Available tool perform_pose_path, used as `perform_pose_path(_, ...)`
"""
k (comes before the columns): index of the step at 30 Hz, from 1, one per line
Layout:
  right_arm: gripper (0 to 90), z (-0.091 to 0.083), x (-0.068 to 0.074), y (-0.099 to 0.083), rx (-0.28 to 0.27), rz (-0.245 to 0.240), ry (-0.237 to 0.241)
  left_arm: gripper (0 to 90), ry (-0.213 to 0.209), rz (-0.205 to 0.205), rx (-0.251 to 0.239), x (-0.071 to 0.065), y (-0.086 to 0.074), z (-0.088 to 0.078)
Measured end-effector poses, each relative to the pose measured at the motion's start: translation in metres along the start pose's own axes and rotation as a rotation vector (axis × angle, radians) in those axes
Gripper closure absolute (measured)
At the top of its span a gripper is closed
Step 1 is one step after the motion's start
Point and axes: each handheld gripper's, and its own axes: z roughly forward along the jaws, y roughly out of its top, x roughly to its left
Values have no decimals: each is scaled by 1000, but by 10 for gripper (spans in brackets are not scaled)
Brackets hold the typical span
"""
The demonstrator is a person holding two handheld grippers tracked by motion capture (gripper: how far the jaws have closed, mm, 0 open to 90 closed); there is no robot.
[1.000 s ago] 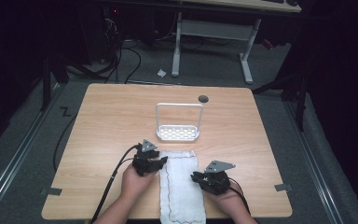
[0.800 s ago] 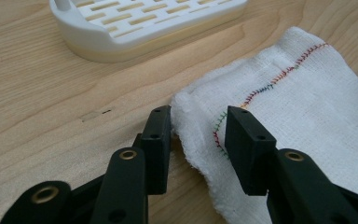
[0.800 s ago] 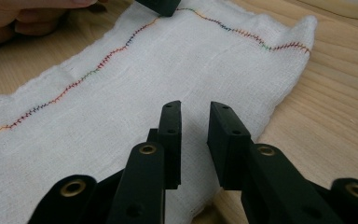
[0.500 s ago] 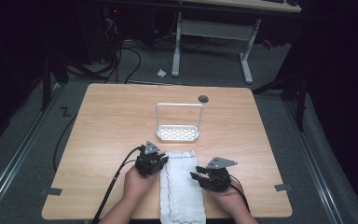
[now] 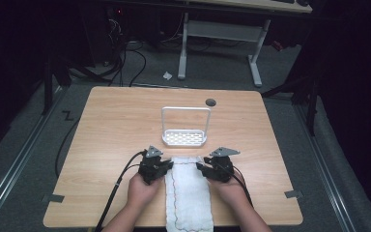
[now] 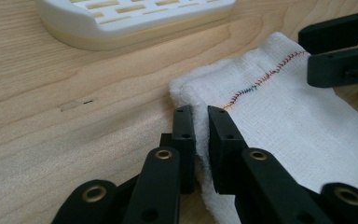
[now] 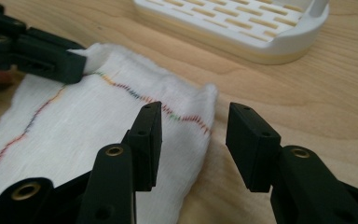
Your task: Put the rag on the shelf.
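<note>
- Here, a white woven cloth (image 5: 189, 193) with a multicoloured stitched line along its border lies flat as a long strip, just on the person's side of the white slotted rack (image 5: 184, 137).
- The left gripper (image 6: 200, 125) pinches the cloth's far left corner, jaws nearly together.
- The right gripper (image 7: 193, 128) stands wide, straddling the far right corner.

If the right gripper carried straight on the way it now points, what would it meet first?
Probably the cloth's far corner edge, which lies between its open jaws; beyond that, likely the white slotted tray, though depth is unclear.
</note>
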Motion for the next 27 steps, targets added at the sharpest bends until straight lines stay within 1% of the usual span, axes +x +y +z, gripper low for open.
perform_pose_path(1, 559, 2, -1, 2, 6, 4, -12, 818, -2, -1, -1, 0, 0, 0)
perform_pose_path(2, 556, 4, -2, 3, 9, 11, -8, 818, -2, -2, -1, 0, 0, 0)
perform_pose_path(3, 543, 6, -3, 3, 8, 22, 2, 817, -3, -2, -1, 0, 0, 0)
perform_pose_path(4, 543, 8, -4, 3, 16, 21, 13, 815, -4, -4, -1, 0, 0, 0)
perform_pose_path(5, 530, 8, -4, 3, 16, 21, 13, 815, -5, -5, 0, 1, 0, 0)
perform_pose_path(6, 530, 11, -4, 2, 38, 26, 27, 814, -7, -7, -1, 1, 0, 0)
perform_pose_path(9, 530, 11, -5, 1, 31, 23, 26, 814, -10, -15, -2, 1, 0, 1)
perform_pose_path(10, 550, 12, -4, 1, 24, 24, 28, 814, -10, -15, -2, 1, 0, 1)
perform_pose_path(11, 550, 12, -4, 1, 24, 24, 28, 814, -11, -17, -2, 1, 0, 1)
perform_pose_path(13, 577, 13, -3, -1, 13, 12, 28, 814, -12, -19, -3, 2, 0, 1)
perform_pose_path(14, 607, 13, -2, -1, 8, 5, 29, 814, -12, -20, -3, 2, 0, 1)
perform_pose_path(15, 634, 14, -2, -1, 5, 10, 35, 815, -12, -20, -3, 2, 0, 1)
perform_pose_path(17, 669, 14, -1, -2, 0, -1, 36, 814, -12, -20, -3, 2, 0, 1)
perform_pose_path(20, 773, 15, 0, -2, -1, 15, 40, 815, -10, -17, -3, 1, 0, 1)
perform_pose_path(21, 773, 15, 0, -2, -1, 15, 40, 815, -12, -18, -3, 1, 0, 1)
perform_pose_path(22, 805, 16, 0, -2, 0, 6, 46, 816, -13, -20, -3, 2, 0, 1)
perform_pose_path(23, 805, 16, 0, -2, 0, 6, 46, 816, -12, -19, -3, 2, 0, 1)
perform_pose_path(25, 834, 16, 2, -2, 3, 2, 48, 816, -12, -18, -3, 1, 0, 1)
perform_pose_path(27, 856, 16, 3, -1, 2, -5, 36, 817, -13, -19, -3, 2, 0, 1)
